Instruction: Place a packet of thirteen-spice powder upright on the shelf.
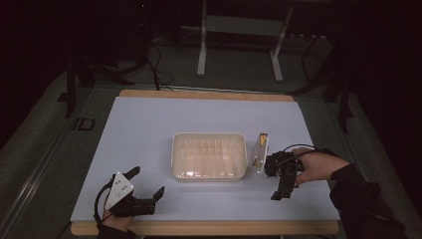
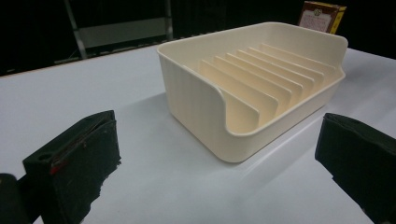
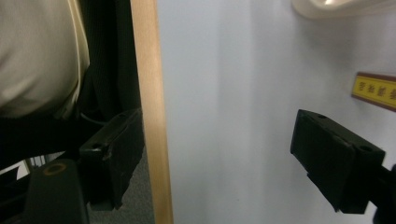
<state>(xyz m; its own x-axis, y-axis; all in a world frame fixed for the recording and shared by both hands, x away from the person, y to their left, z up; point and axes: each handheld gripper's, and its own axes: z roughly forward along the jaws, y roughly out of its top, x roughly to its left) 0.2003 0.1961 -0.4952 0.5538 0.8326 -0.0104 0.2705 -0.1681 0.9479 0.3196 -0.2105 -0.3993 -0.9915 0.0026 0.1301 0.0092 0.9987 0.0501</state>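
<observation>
The left gripper view reveals the cream tray's (image 2: 261, 84) inner dividers, while both grippers' fingers (image 2: 74, 158) (image 3: 336, 158) stand apart, holding nothing above the desk (image 1: 144, 129).

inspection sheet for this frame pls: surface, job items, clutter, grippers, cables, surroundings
Surface: white mat on a wood-edged table, bare around the items.
Job's things: cream slotted tray at centre, empty; small box just right of it.
Clutter: nothing seen.
Grippers: left gripper at the near left, jaws open, nothing between them; right gripper beside the box, pointing toward the near edge, jaws apart, empty.
Cables: black cable loops over the right hand; more cables on the floor behind.
Surroundings: dark room, white stand frame behind the table.
</observation>
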